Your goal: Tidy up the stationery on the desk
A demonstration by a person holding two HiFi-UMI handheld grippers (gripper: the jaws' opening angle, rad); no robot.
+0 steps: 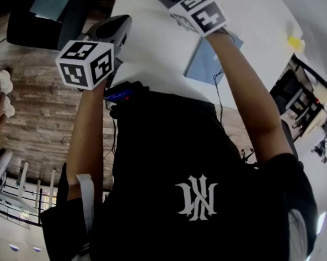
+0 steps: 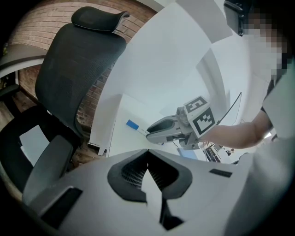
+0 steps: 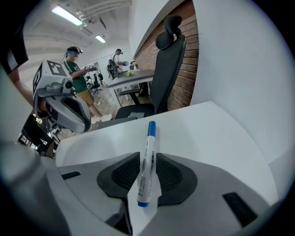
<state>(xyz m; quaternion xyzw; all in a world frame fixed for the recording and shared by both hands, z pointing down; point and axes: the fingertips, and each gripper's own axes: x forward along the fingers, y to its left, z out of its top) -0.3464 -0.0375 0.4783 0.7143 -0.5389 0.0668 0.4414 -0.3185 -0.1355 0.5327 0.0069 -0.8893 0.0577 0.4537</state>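
The white counter point(image 3: 239, 133) has a black office chair point(image 2: 69, 78) near its edge. By that edge the left claw point(image 2: 147, 152) is pressed together and empty, while the right claw point(image 3: 148, 159) stands wide over the counter, one jaw on each side of the blue-capped marker point(image 3: 150, 138), which lies flat on the counter. I judge the step is picking up this marker: next, the claw must close squarely on the barrel, then lift.

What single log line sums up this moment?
left gripper: shut, empty | right gripper: open, jaws astride blue marker | blue marker: lying on white desk | phase: likely pre-grasp
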